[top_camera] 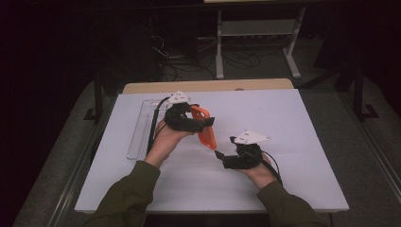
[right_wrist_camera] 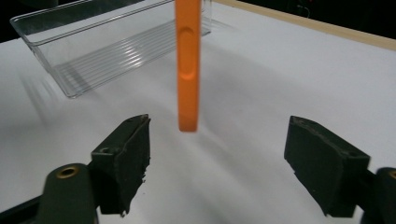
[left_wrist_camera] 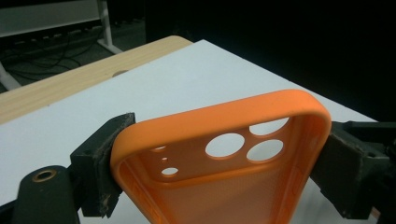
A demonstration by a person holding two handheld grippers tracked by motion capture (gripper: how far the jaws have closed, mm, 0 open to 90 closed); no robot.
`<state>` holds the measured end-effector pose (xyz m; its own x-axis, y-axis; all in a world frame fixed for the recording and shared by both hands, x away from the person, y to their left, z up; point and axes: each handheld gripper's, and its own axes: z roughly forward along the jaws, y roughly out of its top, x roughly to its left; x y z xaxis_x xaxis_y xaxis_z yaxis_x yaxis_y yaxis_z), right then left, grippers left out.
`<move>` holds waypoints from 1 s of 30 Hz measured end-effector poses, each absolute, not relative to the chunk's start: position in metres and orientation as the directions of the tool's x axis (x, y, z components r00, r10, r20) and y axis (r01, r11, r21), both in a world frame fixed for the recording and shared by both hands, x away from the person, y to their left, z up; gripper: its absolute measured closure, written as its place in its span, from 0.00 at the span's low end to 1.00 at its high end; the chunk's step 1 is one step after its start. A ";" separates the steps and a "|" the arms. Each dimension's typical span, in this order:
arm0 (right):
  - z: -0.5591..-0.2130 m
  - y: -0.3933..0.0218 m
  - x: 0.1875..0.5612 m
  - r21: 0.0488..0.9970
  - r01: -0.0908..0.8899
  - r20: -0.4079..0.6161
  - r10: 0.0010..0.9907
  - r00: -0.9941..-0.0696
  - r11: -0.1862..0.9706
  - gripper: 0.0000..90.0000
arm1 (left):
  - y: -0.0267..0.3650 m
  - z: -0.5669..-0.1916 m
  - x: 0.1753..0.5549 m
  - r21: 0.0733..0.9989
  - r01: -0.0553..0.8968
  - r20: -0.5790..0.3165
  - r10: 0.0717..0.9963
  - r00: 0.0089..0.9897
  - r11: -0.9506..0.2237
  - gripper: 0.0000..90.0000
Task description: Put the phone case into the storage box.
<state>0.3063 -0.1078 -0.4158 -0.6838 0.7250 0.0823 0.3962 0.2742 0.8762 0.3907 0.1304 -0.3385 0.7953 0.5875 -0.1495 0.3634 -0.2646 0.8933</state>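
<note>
Above the white table [top_camera: 293,123], left fingers [left_wrist_camera: 100,170] clench a smooth orange case [left_wrist_camera: 219,158]; right fingers [right_wrist_camera: 123,158] released.

phone case [left_wrist_camera: 219,158]: no brand, word or number readable, inside or on its edge
clear tray [right_wrist_camera: 107,42]: no label or print readable
bench [top_camera: 283,123]: plain white, no sign or marking readable
tongs [right_wrist_camera: 219,163]: black, no lettering readable

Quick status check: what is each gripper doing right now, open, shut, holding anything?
Left gripper: shut on the orange silicone phone case, jaws pressing its two long sides.
Right gripper: open, nothing held; the case's end hangs just beyond its jaws.
</note>
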 end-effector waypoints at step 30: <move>-0.426 -0.165 0.292 0.836 0.433 0.034 0.756 -0.654 0.337 0.00 | 0.177 -0.299 0.416 0.918 0.314 -0.080 0.664 0.744 -0.241 0.16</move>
<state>0.2918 -0.1651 -0.4258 -0.6538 0.7559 0.0340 0.4332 0.3371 0.8359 0.4161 0.1775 -0.2989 0.7438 0.6636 -0.0798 0.3137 -0.2411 0.9184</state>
